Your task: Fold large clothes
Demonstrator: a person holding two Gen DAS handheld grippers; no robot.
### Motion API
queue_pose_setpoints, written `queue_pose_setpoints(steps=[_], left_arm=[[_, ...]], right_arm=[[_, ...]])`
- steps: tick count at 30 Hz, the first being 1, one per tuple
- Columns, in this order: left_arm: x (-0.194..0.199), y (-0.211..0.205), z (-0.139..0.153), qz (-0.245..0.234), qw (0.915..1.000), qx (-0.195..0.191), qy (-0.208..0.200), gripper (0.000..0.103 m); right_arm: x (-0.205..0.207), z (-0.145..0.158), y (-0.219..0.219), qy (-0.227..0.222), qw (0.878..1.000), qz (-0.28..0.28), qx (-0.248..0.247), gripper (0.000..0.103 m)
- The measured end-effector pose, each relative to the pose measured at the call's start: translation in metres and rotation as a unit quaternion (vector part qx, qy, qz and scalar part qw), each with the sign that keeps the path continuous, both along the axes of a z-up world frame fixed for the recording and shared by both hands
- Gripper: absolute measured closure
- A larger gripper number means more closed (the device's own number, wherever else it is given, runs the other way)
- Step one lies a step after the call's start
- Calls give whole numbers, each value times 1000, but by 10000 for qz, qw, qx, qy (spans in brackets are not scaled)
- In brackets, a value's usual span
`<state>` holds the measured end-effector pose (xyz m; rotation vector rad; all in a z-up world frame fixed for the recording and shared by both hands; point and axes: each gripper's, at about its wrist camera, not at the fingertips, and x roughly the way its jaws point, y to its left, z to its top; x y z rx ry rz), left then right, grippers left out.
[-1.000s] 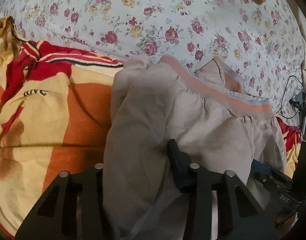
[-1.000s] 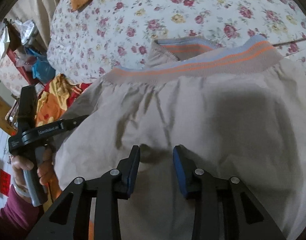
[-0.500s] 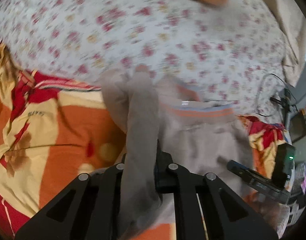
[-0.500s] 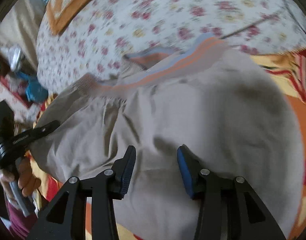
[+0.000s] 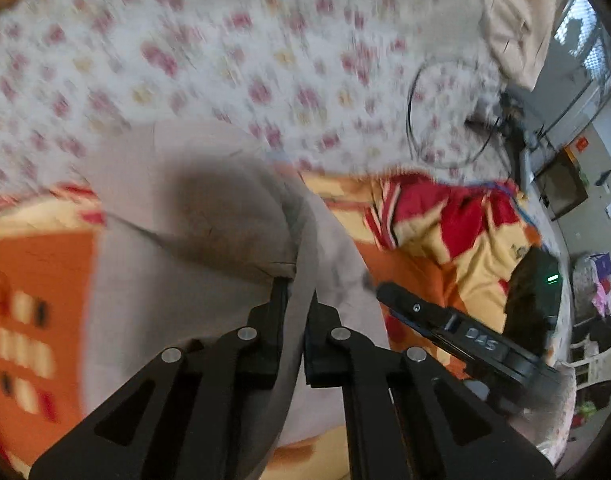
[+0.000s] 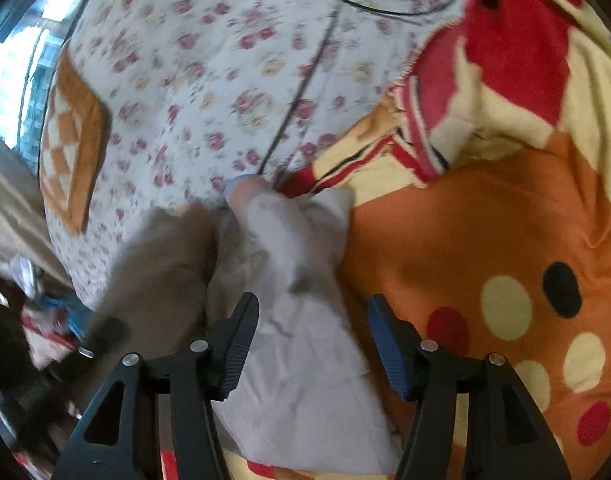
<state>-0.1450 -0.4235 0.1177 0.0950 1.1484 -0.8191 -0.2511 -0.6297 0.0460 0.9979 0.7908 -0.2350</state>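
Observation:
Beige trousers with an orange and blue striped waistband lie bunched on the bed, over an orange, yellow and red blanket. My left gripper is shut on a fold of the beige cloth, which runs up between its fingers. In the right wrist view the trousers lie as a narrow bundle, with the waistband end at the far tip. My right gripper is open wide, its fingers on either side of the bundle. The right gripper's body also shows in the left wrist view.
A floral sheet covers the bed beyond the blanket. A black cable loops across the sheet. An orange checked cushion lies at the far left. Furniture and clutter stand past the bed's right edge.
My left gripper closed on the beige cloth and swung right with it, gathering the trousers into a narrow bundle. My right gripper opened wider and moved right over the blanket.

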Motion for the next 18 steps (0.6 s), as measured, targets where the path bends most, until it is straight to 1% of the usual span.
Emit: queue_pose_setpoints(steps=[2,3,4,5,6,8,10,11,12,14,16,17,18], left_arm=[[-8,-9,-20,-85,9998,5,155,98],[-11,-11,-25,-108,9998,-15,191,94],[-14,-10,-25,-122,9997,-71,211,91],[-16,-4,-19,-201,9992,-230,252,78],[-18,0,-12,-320,9983,-363,310,62],[-21,12,6,-586,9955,-611,422,49],[-26,33,30,-713,9944,-744,223,44],[-28,43,40,-764,9943,-741,68,38],[-29,58,49,-760,9946,-698,-94,35],[-25,78,54,-557,9964,-567,-304,35],[-18,102,47,-274,9976,-425,-464,35],[-14,114,38,-138,9982,-298,-506,35],[-12,116,30,-68,9984,-194,-529,35]], right_arm=[[0,-5,-3,62,10000,3,45,44],[1,-6,-2,116,9999,-2,39,44],[0,-7,-1,153,9999,-8,17,44],[-1,-6,-1,158,9999,-14,-7,44],[-4,-4,-2,145,9999,-24,-21,44],[-7,-2,-3,109,9999,-70,-34,43],[-9,1,-4,72,9999,-81,-30,43],[-10,2,-4,64,9999,-81,-27,43],[-11,3,-3,52,9999,-83,-29,43],[-12,7,-1,32,10000,-64,-54,43],[-13,14,3,-60,9999,-25,-139,43],[-14,18,5,-132,9998,4,-177,43],[-14,23,9,-229,9995,57,-216,42]])
